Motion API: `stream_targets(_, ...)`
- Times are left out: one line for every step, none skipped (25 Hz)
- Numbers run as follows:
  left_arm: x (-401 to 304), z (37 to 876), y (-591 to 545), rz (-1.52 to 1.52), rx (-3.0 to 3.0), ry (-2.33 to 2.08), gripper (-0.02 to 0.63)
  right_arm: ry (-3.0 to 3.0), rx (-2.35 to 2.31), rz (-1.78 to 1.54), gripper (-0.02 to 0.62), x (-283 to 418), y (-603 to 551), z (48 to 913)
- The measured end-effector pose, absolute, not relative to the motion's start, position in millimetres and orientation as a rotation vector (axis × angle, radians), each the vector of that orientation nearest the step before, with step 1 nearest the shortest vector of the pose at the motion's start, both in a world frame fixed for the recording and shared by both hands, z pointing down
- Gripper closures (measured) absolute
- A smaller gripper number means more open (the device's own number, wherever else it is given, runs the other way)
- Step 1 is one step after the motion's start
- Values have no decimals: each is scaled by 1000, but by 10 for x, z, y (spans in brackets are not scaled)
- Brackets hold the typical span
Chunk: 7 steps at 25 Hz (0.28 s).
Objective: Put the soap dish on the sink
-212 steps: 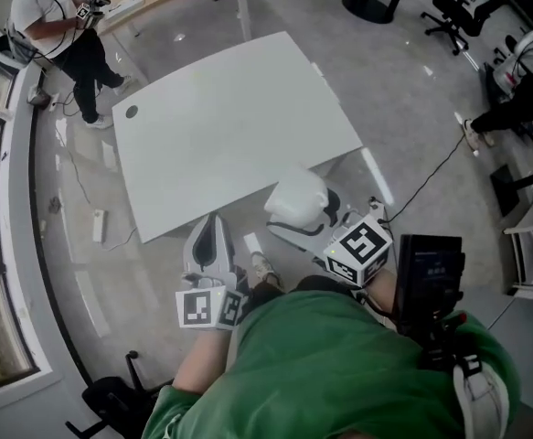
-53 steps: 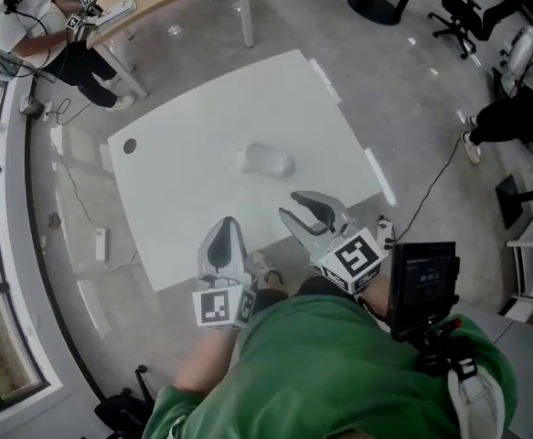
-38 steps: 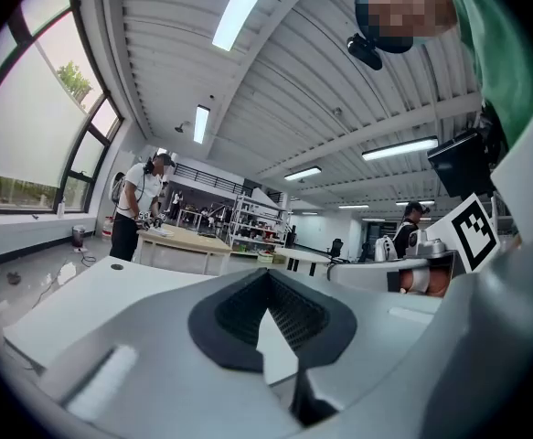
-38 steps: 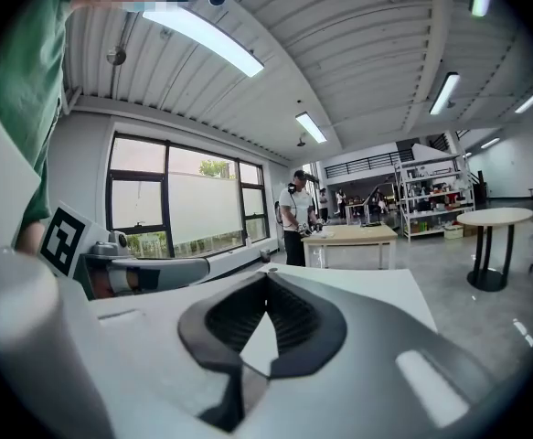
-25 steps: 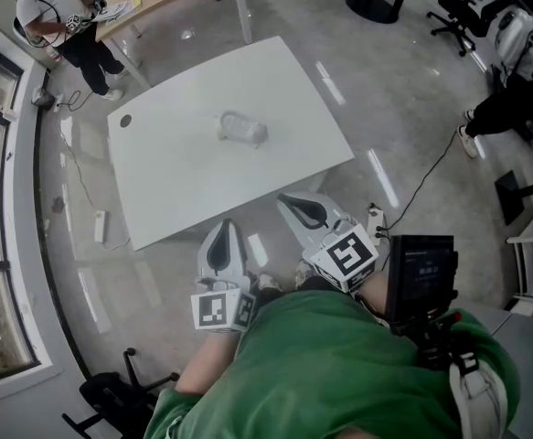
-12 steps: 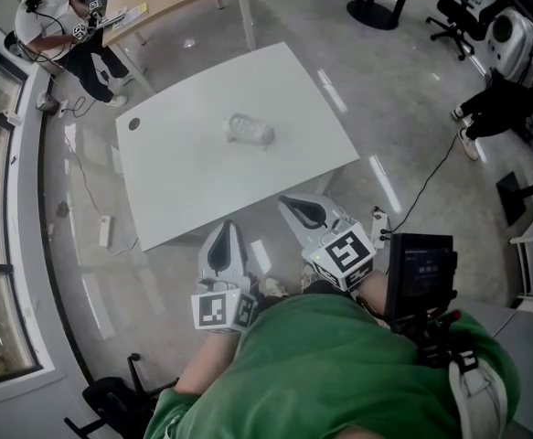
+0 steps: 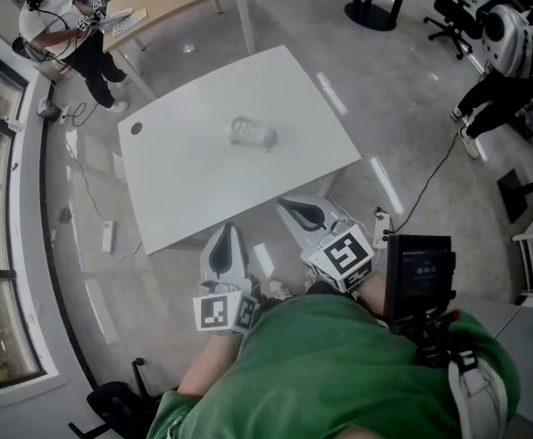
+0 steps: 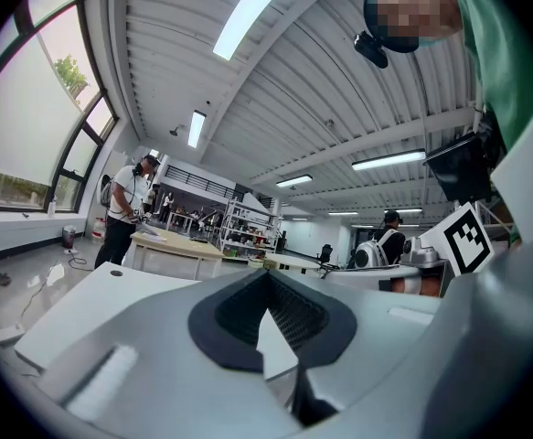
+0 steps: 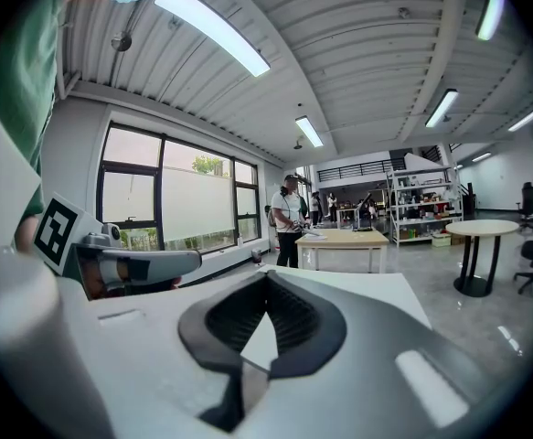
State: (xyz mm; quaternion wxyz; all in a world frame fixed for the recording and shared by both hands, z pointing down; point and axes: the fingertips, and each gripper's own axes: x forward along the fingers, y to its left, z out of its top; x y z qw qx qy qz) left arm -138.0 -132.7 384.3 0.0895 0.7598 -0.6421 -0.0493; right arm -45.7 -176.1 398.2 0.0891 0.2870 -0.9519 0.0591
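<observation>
The soap dish (image 7: 252, 133) lies on the white table (image 7: 184, 190), well ahead of both sets of fingertips and roughly between the lines along which they point. It shows only as a small, pale, rounded thing, too blurred to tell its material. No sink is in view.

I judge it to be light and stiff, likely smooth plastic or ceramic, so the pads may slip on it and a hard squeeze could make it skid out or chip. Its low, shallow form leaves little wall to catch. The safest hold looks to be across its narrow width, with one finger on each long rim, taken near the middle so that it does not tip when lifted. Any loose tray or insert could come apart; that cannot be seen from here.

The left gripper (image 7: 228, 230) is held close to the person's body, short of the table's near edge, pointing forward about level. Its fingers meet at the tips with nothing between them. The right gripper (image 7: 284, 205) sits just beside it, a little farther forward and angled toward the dish. It is likewise closed and empty. Neither gripper touches the table. Both gripper views show only table top and room beyond the tips; the dish cannot be made out in them.
</observation>
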Motion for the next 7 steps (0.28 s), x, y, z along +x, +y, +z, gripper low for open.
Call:
stream_targets(-1378, 3840, -1332, -148, 2262, -1909, 600, -2828, 854, 179, 594, -457, -1762, 3980)
stream_targets(-1376, 3839, -1336, -150, 2262, -1909, 600, -2827, 853, 180, 594, -457, -1763, 3981)
stream_targets(-1375, 3840, -1338, -153, 2259, -1909, 600, -2826, 851, 179, 594, -458, -1761, 3983)
stream_targets(-1373, 3843, -1339, -157, 2255, -1910, 600, -2827, 850, 177, 594, -458, -1758, 3988)
stream_targets(-1370, 3848, -1340, -160, 2252, -1912, 600, -2829, 849, 173, 593, -456, -1755, 3995)
stream_targets(-1366, 3853, -1339, -163, 2250, -1914, 600, -2831, 848, 169, 594, -454, -1752, 4002)
stream_targets(-1360, 3859, -1339, -165, 2249, -1915, 600, -2834, 848, 163, 594, -451, -1748, 4011)
